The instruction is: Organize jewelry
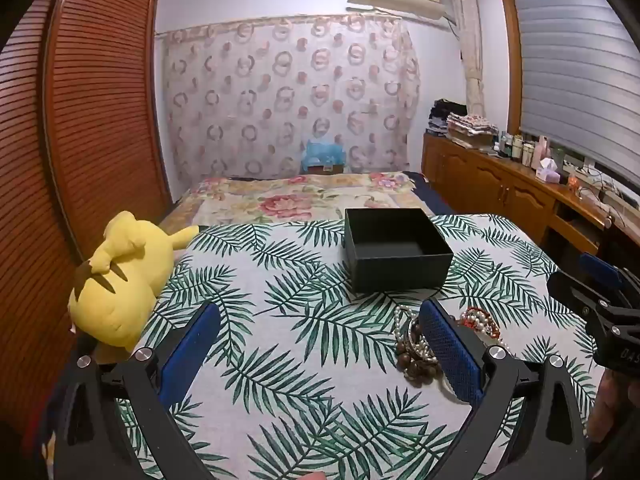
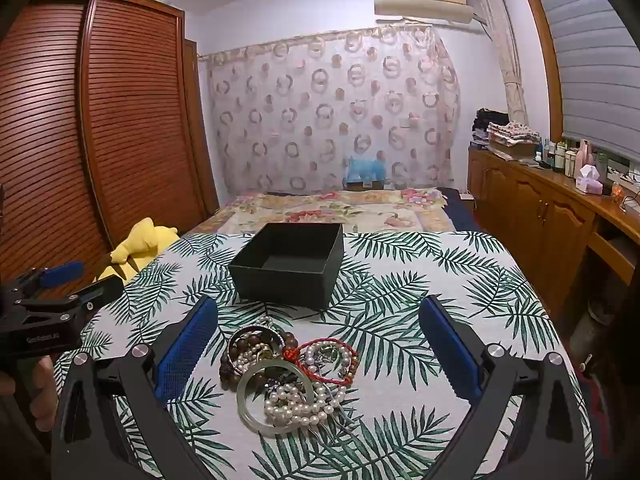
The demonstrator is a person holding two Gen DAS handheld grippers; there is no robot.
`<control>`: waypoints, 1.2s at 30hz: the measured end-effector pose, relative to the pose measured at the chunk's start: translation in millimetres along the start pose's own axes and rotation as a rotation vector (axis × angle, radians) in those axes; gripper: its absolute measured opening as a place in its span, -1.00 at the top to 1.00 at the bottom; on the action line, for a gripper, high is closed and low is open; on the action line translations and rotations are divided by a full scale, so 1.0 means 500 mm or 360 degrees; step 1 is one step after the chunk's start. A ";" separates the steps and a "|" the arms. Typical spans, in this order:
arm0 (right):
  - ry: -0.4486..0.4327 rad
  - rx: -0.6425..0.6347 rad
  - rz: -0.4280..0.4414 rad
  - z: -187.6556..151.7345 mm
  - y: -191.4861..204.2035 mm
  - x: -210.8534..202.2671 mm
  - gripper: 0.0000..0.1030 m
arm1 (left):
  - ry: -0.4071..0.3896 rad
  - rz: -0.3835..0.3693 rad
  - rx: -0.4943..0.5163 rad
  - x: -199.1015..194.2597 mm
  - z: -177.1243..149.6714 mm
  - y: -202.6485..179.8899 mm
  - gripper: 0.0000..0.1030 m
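The tangled heap of pearl strings, wooden beads, red cord and a pale green jade bangle [image 2: 286, 376] lies on the palm-leaf cloth just in front of the open black square cardboard box [image 2: 290, 264], on the near side of it. The right claw [image 2: 318, 354] is spread wide and empty, its 2 blue pads straddling the heap, which sits dead ahead. The left claw [image 1: 320, 354], also wide open and empty, has the heap off past its right pad. By my reading, the right claw is nearer.
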State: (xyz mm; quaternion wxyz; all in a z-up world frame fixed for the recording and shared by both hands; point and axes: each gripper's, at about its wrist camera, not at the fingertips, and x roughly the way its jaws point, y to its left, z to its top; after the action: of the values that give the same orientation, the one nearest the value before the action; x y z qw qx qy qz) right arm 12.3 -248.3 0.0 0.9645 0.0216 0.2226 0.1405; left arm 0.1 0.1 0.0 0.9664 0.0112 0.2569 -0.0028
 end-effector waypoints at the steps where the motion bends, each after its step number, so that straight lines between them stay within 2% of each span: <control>1: 0.0000 0.0000 -0.0001 0.000 0.000 0.000 -0.96 | 0.0000 -0.0001 0.0001 0.000 0.000 0.000 -0.87; 36: 0.0003 -0.0002 0.0003 0.000 0.000 0.000 -0.96 | -0.0014 -0.0001 0.0004 -0.001 0.000 -0.001 -0.87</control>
State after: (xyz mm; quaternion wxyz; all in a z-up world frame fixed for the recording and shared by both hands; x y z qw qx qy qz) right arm 12.1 -248.1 0.2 0.9642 0.0211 0.2233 0.1415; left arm -0.3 -0.4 0.2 0.9675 0.0123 0.2526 -0.0034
